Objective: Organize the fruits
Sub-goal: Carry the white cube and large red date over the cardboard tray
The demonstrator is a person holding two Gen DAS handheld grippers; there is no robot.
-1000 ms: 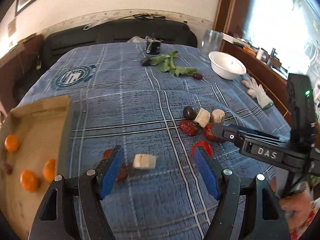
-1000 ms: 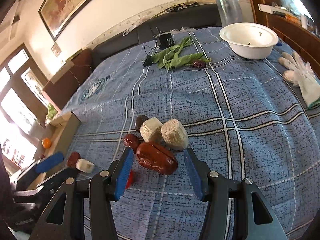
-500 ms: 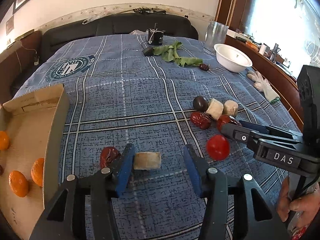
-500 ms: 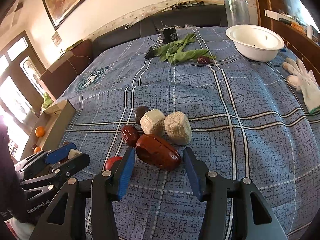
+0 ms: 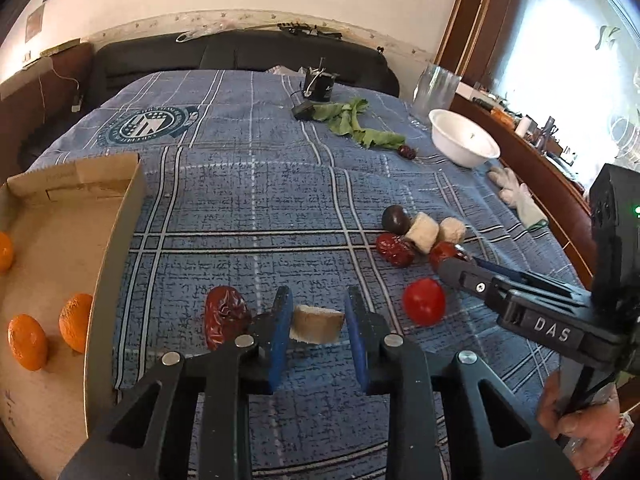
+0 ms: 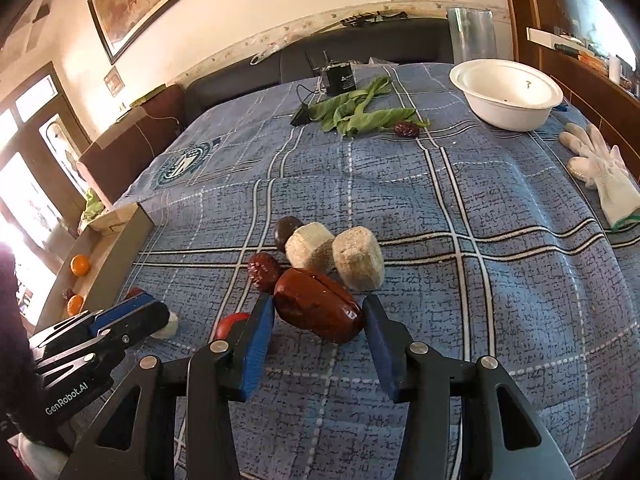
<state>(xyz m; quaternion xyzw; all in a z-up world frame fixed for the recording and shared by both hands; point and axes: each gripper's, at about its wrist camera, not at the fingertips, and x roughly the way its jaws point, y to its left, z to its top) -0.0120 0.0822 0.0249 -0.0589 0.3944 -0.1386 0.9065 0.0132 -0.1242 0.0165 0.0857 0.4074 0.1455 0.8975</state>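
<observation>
dark red fruit (image 6: 318,310) lies lengthwise across right hand-held gripper (image 6: 320,332).

Glossy red date (image 6: 318,310), matt woven blue cloth (image 6: 500,280), cardboard box (image 5: 116,240).

Blue plaid cloth (image 6: 500,280) covers the table. White bowl (image 6: 508,100) at far right, clear glass (image 6: 472,36) behind it; white glove (image 6: 604,176) near right edge.

Bare cloth (image 5: 248,208) between box wall (image 5: 116,248) and fruit cluster (image 5: 416,236).
</observation>
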